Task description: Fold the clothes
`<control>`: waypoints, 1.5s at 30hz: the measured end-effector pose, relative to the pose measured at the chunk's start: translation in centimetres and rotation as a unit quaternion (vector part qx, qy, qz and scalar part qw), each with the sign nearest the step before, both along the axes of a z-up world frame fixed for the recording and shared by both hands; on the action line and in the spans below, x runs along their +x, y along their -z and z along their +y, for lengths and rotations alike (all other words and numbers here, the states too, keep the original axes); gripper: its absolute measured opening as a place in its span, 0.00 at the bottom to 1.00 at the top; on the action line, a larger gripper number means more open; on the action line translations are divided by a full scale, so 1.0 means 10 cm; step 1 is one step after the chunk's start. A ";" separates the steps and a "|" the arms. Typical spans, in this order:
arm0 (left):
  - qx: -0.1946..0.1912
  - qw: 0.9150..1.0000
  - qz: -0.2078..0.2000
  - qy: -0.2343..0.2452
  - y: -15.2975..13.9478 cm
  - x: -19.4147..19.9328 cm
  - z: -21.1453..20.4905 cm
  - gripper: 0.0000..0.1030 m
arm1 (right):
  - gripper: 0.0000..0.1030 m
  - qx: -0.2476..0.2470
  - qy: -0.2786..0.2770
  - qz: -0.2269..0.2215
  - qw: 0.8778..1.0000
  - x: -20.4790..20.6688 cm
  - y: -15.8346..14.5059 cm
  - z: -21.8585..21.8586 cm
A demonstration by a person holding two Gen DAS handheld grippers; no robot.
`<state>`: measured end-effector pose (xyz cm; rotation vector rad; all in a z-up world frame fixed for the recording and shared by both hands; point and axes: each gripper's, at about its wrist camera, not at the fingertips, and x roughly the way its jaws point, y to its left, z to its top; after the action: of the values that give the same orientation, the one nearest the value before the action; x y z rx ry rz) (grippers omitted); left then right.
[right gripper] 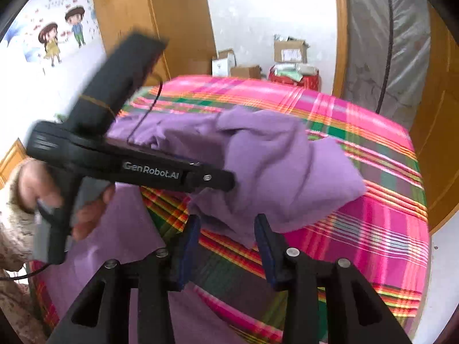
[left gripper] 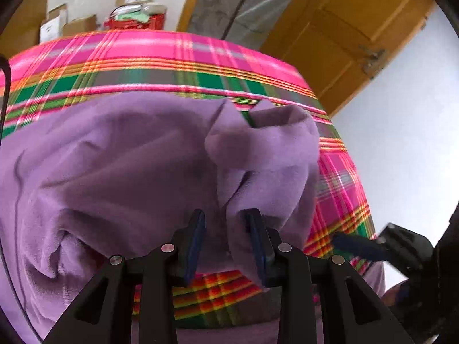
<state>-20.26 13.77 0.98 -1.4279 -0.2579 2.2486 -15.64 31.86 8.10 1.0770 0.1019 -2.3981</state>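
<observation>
From the left wrist camera, the soft lilac fleece garment (left gripper: 120, 172) lies rumpled over the bright pink, green and orange plaid bedcover (left gripper: 172, 57), spread wide to the left and heaped into a loose flap at the right. The left gripper (left gripper: 225, 240) stands partly open above it; a hanging fold brushes the inner face of its right finger, but the pads do not pinch it, so it holds nothing. No neat edge or flat layer shows, so the folding looks barely begun.

From the right wrist camera, the same garment sits bunched at mid-bed, one flap thrown over towards the right, with more purple cloth trailing down at the lower left. The right gripper (right gripper: 226, 243) is parted wider, with a corner of the flap dangling between its fingers, seemingly loose, though motion blur makes this uncertain. The left gripper, held in a hand (right gripper: 43, 195), crosses the view beside the bunch. Flattening the garment and all proper folds appear left to do.
</observation>
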 end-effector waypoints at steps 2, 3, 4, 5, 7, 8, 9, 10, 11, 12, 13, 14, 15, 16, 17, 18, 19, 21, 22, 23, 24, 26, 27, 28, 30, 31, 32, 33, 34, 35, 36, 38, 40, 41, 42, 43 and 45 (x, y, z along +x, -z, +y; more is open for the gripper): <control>-0.001 1.000 0.004 -0.006 0.00 0.00 -0.04 0.32 | 0.39 -0.011 0.039 -0.001 0.999 -0.08 0.01 0.19; -0.003 1.000 0.006 -0.008 0.00 0.01 -0.05 0.32 | 0.39 -0.017 0.062 -0.003 0.998 -0.12 0.02 0.29; -0.002 1.000 0.005 -0.009 0.00 0.01 -0.06 0.32 | 0.39 -0.022 0.084 -0.005 0.996 -0.17 0.03 0.39; 0.000 1.000 0.002 -0.010 0.01 0.01 -0.08 0.32 | 0.39 -0.029 0.104 -0.010 0.994 -0.22 0.05 0.48; 0.001 1.000 0.001 -0.011 0.03 0.00 -0.10 0.32 | 0.39 -0.046 0.137 -0.023 0.989 -0.35 0.11 0.65; 0.000 1.000 0.001 -0.012 0.03 0.01 -0.10 0.32 | 0.39 -0.054 0.154 -0.029 0.986 -0.41 0.14 0.73; -0.001 1.000 0.002 -0.011 0.03 0.02 -0.09 0.32 | 0.41 -0.062 0.171 -0.036 0.983 -0.47 0.17 0.81; -0.001 1.000 0.003 -0.011 0.03 0.02 -0.10 0.32 | 0.42 -0.072 0.182 -0.045 0.980 -0.54 0.21 0.88; -0.002 1.000 0.004 -0.012 0.02 0.02 -0.09 0.32 | 0.42 -0.079 0.189 -0.055 0.977 -0.62 0.25 0.92; -0.001 1.000 0.004 -0.012 0.02 0.02 -0.09 0.32 | 0.42 -0.082 0.192 -0.065 0.976 -0.69 0.30 0.94; -0.001 1.000 0.004 -0.012 0.02 0.02 -0.09 0.32 | 0.42 -0.082 0.192 -0.071 0.975 -0.75 0.33 0.93; -0.001 1.000 0.005 -0.011 0.03 0.02 -0.09 0.32 | 0.42 -0.081 0.194 -0.075 0.975 -0.80 0.36 0.92; -0.001 1.000 0.005 -0.010 0.02 0.02 -0.09 0.32 | 0.42 -0.080 0.196 -0.078 0.974 -0.86 0.40 0.90; -0.001 1.000 0.007 -0.009 0.02 0.02 -0.09 0.32 | 0.42 -0.079 0.198 -0.082 0.974 -0.91 0.43 0.89; -0.004 1.000 0.009 -0.005 0.01 0.03 -0.09 0.32 | 0.42 -0.080 0.201 -0.079 0.973 -0.94 0.44 0.89; -0.010 1.000 0.012 0.000 0.00 0.03 -0.08 0.32 | 0.42 -0.080 0.202 -0.077 0.973 -0.95 0.44 0.89; -0.014 1.000 0.016 0.000 -0.01 0.04 -0.08 0.32 | 0.42 -0.081 0.204 -0.078 0.973 -0.97 0.44 0.88; -0.027 0.999 0.027 0.004 -0.05 0.06 -0.09 0.32 | 0.42 -0.087 0.209 -0.081 0.971 -1.03 0.45 0.88; -0.035 0.999 0.035 0.005 -0.08 0.08 -0.10 0.32 | 0.40 -0.084 0.211 -0.081 0.971 -1.05 0.46 0.86; -0.042 0.998 0.043 0.006 -0.10 0.09 -0.11 0.33 | 0.38 -0.077 0.212 -0.080 0.971 -1.07 0.45 0.83; -0.049 0.997 0.052 0.007 -0.12 0.11 -0.12 0.34 | 0.31 -0.071 0.212 -0.080 0.971 -1.08 0.45 0.81; -0.063 0.996 0.069 0.008 -0.16 0.14 -0.15 0.38 | 0.20 -0.067 0.205 -0.080 0.973 -1.10 0.46 0.76; -0.069 0.995 0.073 0.007 -0.16 0.13 -0.17 0.38 | 0.11 -0.069 0.202 -0.083 0.973 -1.13 0.47 0.75; -0.076 0.994 0.078 0.007 -0.17 0.12 -0.19 0.38 | 0.09 -0.074 0.202 -0.084 0.973 -1.13 0.48 0.76; -0.092 0.992 0.088 0.010 -0.17 0.11 -0.21 0.38 | 0.06 -0.080 0.208 -0.080 0.972 -1.11 0.45 0.77; -0.102 0.990 0.094 0.013 -0.17 0.11 -0.22 0.38 | 0.06 -0.081 0.211 -0.075 0.971 -1.09 0.43 0.78; -0.115 0.988 0.100 0.018 -0.16 0.12 -0.23 0.38 | 0.06 -0.081 0.213 -0.069 0.971 -1.07 0.40 0.79; -0.128 0.986 0.107 0.023 -0.16 0.13 -0.23 0.38 | 0.06 -0.082 0.217 -0.063 0.971 -1.04 0.36 0.82; -0.139 0.983 0.112 0.029 -0.15 0.14 -0.23 0.38 | 0.06 -0.083 0.223 -0.056 0.970 -1.01 0.31 0.85; -0.148 0.981 0.117 0.037 -0.13 0.15 -0.23 0.38 | 0.06 -0.086 0.230 -0.050 0.968 -0.97 0.26 0.89; -0.156 0.979 0.121 0.045 -0.12 0.16 -0.23 0.38 | 0.06 -0.090 0.237 -0.042 0.966 -0.94 0.20 0.95; -0.171 0.975 0.129 0.060 -0.08 0.18 -0.21 0.38 | 0.06 -0.089 0.252 -0.025 0.963 -0.86 0.09 1.06; -0.177 0.973 0.130 0.072 -0.05 0.16 -0.20 0.38 | 0.06 -0.085 0.267 -0.011 0.960 -0.80 0.01 1.17; -0.180 0.972 0.131 0.078 -0.03 0.16 -0.19 0.38 | 0.06 -0.083 0.275 -0.003 0.958 -0.76 -0.03 1.23; -0.183 0.971 0.132 0.083 -0.01 0.15 -0.18 0.38 | 0.06 -0.082 0.284 0.002 0.955 -0.73 -0.07 1.30; -0.185 0.970 0.134 0.086 0.01 0.16 -0.17 0.38 | 0.06 -0.081 0.293 0.006 0.953 -0.70 -0.09 1.38; -0.189 0.968 0.135 0.091 0.02 0.17 -0.14 0.38 | 0.06 -0.080 0.308 0.012 0.948 -0.67 -0.12 1.49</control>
<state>-18.55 12.39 0.74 -1.2349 0.3946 2.3840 -22.38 46.80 9.28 1.1196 -0.4832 -2.8971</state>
